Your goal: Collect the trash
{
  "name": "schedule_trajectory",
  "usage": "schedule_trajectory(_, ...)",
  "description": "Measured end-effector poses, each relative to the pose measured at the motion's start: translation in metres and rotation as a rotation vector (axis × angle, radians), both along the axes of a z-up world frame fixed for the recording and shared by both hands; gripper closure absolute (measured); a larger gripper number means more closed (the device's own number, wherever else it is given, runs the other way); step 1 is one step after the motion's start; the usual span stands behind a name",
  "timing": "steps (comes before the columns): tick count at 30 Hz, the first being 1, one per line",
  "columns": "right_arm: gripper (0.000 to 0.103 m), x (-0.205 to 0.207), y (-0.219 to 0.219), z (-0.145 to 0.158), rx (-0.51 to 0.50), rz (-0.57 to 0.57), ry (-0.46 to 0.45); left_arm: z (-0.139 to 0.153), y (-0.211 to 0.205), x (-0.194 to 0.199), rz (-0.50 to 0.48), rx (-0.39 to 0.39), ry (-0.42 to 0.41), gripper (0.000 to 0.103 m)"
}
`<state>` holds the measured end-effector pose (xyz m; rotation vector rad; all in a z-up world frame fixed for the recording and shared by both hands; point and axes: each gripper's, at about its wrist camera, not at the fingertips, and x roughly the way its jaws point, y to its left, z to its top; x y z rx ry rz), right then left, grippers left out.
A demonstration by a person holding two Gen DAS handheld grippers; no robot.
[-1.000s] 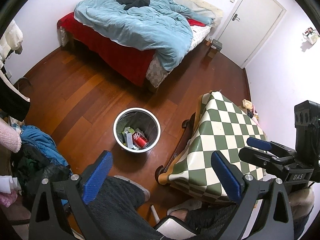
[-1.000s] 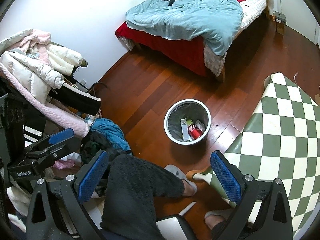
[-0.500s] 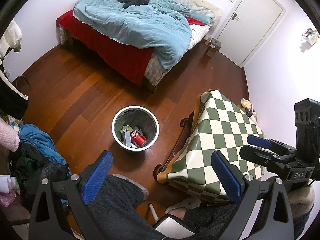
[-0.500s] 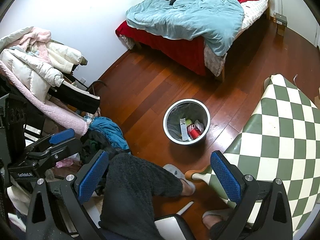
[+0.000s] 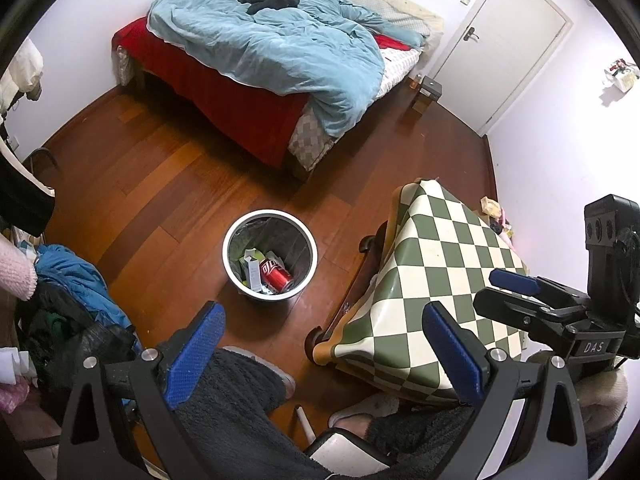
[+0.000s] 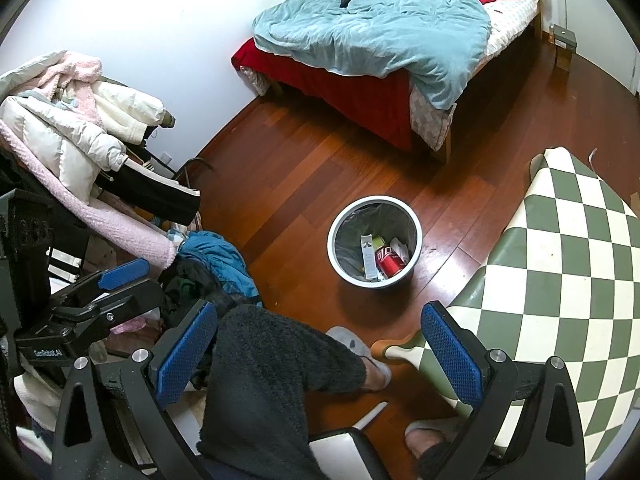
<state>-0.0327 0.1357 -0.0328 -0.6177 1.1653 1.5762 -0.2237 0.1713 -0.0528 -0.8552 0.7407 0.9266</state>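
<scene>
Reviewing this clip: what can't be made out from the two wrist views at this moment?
- Trash bin contents: red can and white carton show; what lies beneath is hidden, both views.
- Small items by the wall: too small, left view.
- Floor under the checkered table: covered.
- Clothes pile: cut by the right view's edge.

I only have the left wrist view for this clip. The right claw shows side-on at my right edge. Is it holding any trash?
Observer: No. In its own wrist view the right claw is open, with nothing between its blue pads.
Operator: What sits beyond the blue clothes at my left edge?
Observer: A heap of coats against the wall, with a white puffer jacket lying over a long pink garment.
</scene>
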Motion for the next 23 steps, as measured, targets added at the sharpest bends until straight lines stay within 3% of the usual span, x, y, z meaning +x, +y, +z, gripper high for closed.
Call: schedule_trajectory(23, 0.000, -0.0056, -0.0001, -0.0038, -0.005, 0.016, -0.004, -0.0032, -0.0053, 0.0005, 0.010, -0.005, -0.018, 0.002)
